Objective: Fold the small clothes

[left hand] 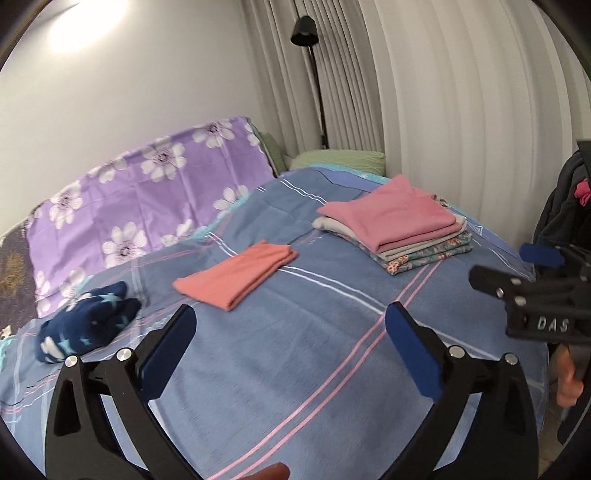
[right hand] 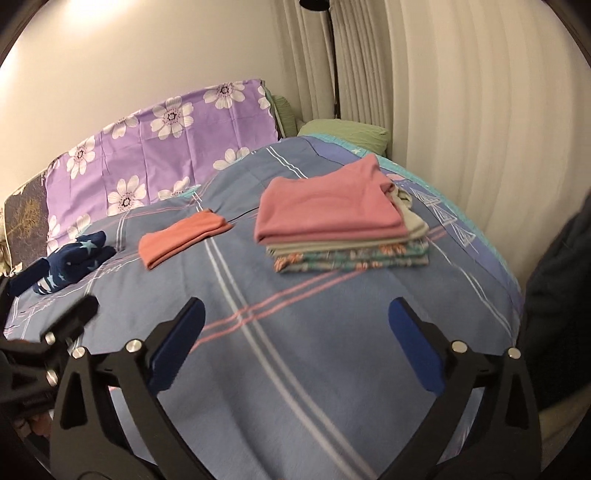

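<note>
A stack of folded clothes, pink on top, lies on the blue plaid bedspread. A folded salmon cloth lies to its left. A crumpled navy garment with stars lies further left. My left gripper is open and empty above the bed, nearer than the salmon cloth. My right gripper is open and empty, in front of the stack; it also shows at the right edge of the left wrist view.
A purple flowered pillow leans on the wall behind the bed. A green pillow, a black floor lamp and white curtains stand at the back right. Dark clothing hangs at the right.
</note>
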Demonstrator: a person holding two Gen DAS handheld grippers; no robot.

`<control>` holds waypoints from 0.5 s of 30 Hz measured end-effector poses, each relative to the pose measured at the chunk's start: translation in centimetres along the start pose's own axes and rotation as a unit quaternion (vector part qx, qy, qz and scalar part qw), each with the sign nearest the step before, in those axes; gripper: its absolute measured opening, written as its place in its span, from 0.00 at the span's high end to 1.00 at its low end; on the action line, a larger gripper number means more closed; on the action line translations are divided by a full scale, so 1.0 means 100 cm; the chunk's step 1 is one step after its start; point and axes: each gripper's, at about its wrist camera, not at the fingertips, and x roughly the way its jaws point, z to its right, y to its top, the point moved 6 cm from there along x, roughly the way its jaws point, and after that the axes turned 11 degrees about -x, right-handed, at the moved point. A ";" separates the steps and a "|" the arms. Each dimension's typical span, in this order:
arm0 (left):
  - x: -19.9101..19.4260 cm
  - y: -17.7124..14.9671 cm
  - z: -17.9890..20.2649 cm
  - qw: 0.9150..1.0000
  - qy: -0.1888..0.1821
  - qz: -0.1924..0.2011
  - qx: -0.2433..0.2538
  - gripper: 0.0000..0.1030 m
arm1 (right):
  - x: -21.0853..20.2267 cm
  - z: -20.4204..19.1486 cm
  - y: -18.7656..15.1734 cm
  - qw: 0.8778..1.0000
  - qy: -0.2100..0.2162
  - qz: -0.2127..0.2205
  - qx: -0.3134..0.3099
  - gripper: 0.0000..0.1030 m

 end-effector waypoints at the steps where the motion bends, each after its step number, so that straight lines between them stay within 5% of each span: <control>1: -0.006 -0.002 -0.002 1.000 0.002 0.001 0.002 0.01 | -0.006 -0.004 -0.004 1.000 -0.002 -0.003 -0.003 0.02; 15: -0.066 -0.020 -0.042 1.000 0.003 0.012 -0.005 0.01 | -0.046 -0.058 -0.006 0.999 -0.006 -0.001 -0.050 0.02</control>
